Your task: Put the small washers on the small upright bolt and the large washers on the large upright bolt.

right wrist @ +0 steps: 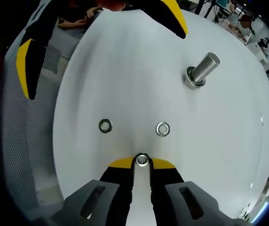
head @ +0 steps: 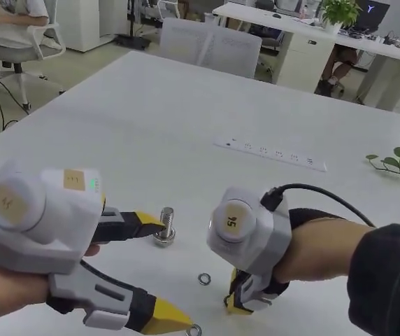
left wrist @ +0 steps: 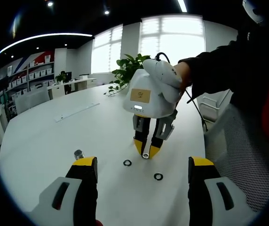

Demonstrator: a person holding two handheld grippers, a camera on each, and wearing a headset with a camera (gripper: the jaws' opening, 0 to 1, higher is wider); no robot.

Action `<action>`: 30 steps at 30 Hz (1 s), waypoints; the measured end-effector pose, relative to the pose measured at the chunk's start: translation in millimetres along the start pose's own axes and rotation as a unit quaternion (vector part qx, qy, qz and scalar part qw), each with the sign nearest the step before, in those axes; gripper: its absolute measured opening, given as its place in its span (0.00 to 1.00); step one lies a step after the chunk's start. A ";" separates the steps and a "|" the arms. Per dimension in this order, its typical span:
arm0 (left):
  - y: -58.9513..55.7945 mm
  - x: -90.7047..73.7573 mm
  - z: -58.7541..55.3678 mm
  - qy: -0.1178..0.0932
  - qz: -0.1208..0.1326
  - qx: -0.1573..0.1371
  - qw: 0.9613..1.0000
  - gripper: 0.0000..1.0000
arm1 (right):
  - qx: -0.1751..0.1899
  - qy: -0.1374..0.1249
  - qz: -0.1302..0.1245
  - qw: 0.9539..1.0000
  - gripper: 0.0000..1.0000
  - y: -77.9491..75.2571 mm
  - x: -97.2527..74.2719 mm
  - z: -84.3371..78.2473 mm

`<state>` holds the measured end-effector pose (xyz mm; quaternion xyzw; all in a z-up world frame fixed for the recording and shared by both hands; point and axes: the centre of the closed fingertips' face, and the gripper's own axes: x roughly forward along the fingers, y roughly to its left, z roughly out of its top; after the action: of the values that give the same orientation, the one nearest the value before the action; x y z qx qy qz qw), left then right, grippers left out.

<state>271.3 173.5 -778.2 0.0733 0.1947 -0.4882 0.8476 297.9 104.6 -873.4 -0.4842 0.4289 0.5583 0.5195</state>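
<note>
A: Grip state?
B: Your right claw (right wrist: 142, 165) pinches a washer (right wrist: 142, 159); your left claw (left wrist: 142, 165) gapes wide, empty.
A: Bolt (right wrist: 201, 69)?
B: Upright near the counter's (head: 186, 119) near edge, two loose washers (right wrist: 105, 125) beside it.

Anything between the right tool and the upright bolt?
One loose washer on the white table, about midway between the right tool, shut on a second washer, and the bolt; right gripper view.

Left gripper (head: 173, 274) level over the worktop, fingers (left wrist: 85, 172) spread wide apart, right gripper (right wrist: 142, 165) pointed straight down, fingertips pinched on a small washer (right wrist: 142, 159)
</note>
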 end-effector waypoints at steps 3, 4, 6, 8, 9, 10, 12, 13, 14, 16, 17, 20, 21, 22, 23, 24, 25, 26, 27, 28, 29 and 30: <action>-0.3 0.7 0.4 0.000 -0.001 0.001 1.000 0.79 | 0.000 -0.001 0.000 1.000 0.14 -0.3 0.0 -0.1; -0.3 0.7 0.4 0.000 -0.001 0.001 1.000 0.79 | 0.000 -0.001 0.000 1.000 0.14 -0.4 0.0 -0.2; 0.1 0.7 0.3 0.001 -0.001 0.001 1.000 0.79 | -0.001 -0.001 0.000 1.000 0.14 -0.4 0.0 -0.2; 0.4 0.7 0.2 0.001 0.000 0.000 1.000 0.79 | -0.001 0.000 0.000 1.000 0.14 -0.6 0.1 -0.2; 0.6 0.7 0.2 0.001 0.000 0.001 1.000 0.79 | -0.001 0.001 0.000 1.000 0.14 -0.7 0.0 -0.3; 0.6 0.8 0.2 0.001 0.000 0.001 1.000 0.79 | -0.001 0.001 0.000 1.000 0.14 -0.8 0.0 -0.3; 0.4 0.8 0.5 0.000 0.000 0.000 1.000 0.79 | -0.001 0.002 0.000 1.000 0.14 -0.8 0.0 -0.3; 0.5 0.9 0.5 0.001 0.000 0.001 1.000 0.79 | -0.001 0.002 0.000 1.000 0.14 -0.7 0.0 -0.2; 0.4 0.9 0.3 0.001 0.000 0.001 1.000 0.78 | -0.002 0.002 0.000 1.000 0.14 -0.7 0.0 -0.2; 0.4 0.8 0.4 0.001 0.000 0.001 1.000 0.79 | -0.002 0.003 -0.001 1.000 0.14 -0.8 -0.1 -0.4; 0.6 0.9 0.5 0.001 0.000 0.001 1.000 0.79 | -0.001 0.002 -0.001 1.000 0.14 -0.8 -0.1 -0.5; 0.7 1.0 0.6 0.001 0.000 0.001 1.000 0.79 | 0.000 0.001 -0.001 1.000 0.14 -0.8 -0.1 -0.7; 0.7 1.1 0.4 0.001 0.001 0.001 1.000 0.79 | 0.001 0.001 -0.002 1.000 0.14 -0.7 -0.1 -0.7; 0.7 1.1 0.3 0.002 0.001 0.002 1.000 0.79 | 0.001 0.000 -0.002 1.000 0.14 -0.8 -0.2 -0.8; 0.5 1.2 0.3 0.002 0.000 0.001 1.000 0.79 | 0.003 -0.002 -0.002 1.000 0.14 -0.9 -0.3 -0.9; 0.5 1.2 0.3 0.002 0.000 0.001 1.000 0.79 | 0.007 -0.005 0.000 1.000 0.14 -0.6 -0.5 -1.0; 0.7 1.2 0.2 0.002 0.001 0.002 1.000 0.79 | 0.011 -0.007 0.002 1.000 0.14 -0.1 -0.6 -1.1; 0.7 1.2 0.3 0.002 0.001 0.002 1.000 0.79 | 0.013 -0.009 0.004 1.000 0.14 0.6 -0.8 -1.5; 0.6 1.2 0.5 0.002 0.001 0.001 1.000 0.79 | 0.015 -0.010 0.006 1.000 0.14 1.7 -1.0 -1.5; 0.7 1.2 0.4 0.002 0.001 0.001 1.000 0.79 | 0.015 -0.011 0.007 1.000 0.14 2.9 -1.2 -1.7; 0.8 1.3 0.3 0.002 0.001 0.002 1.000 0.79 | 0.016 -0.011 0.007 1.000 0.14 3.4 -1.1 -1.9; 0.6 1.7 0.2 0.003 0.000 0.002 1.000 0.79 | 0.016 -0.012 0.008 1.000 0.14 3.7 -1.2 -2.1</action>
<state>272.6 172.4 -778.7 0.0763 0.1962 -0.4883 0.8469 294.4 101.9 -872.6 -0.4658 0.4356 0.5607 0.5281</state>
